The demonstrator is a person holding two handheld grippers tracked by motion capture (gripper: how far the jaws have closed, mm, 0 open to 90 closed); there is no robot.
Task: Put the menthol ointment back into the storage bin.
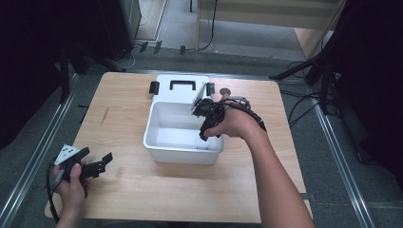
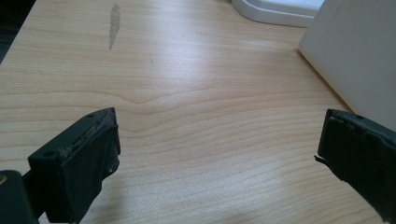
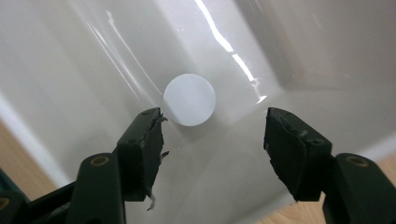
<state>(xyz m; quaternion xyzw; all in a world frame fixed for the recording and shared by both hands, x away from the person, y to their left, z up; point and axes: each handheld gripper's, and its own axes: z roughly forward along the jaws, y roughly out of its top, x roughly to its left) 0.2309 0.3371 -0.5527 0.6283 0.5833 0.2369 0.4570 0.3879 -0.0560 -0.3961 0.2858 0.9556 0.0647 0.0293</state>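
The left gripper is held over the wooden table, jaws wide apart with nothing between. To its right, the white disc lies on the white bin's floor, below and beyond the right gripper, whose jaws stand apart, clear of it.

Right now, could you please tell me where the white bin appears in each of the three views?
High view: the white bin sits mid-table, with the right tongs over its right side.
Left gripper view: its wall fills the upper right corner.
Right gripper view: its inside wall spreads behind the open jaws, a white disc lying in it.
Shared landmark: the wooden table.
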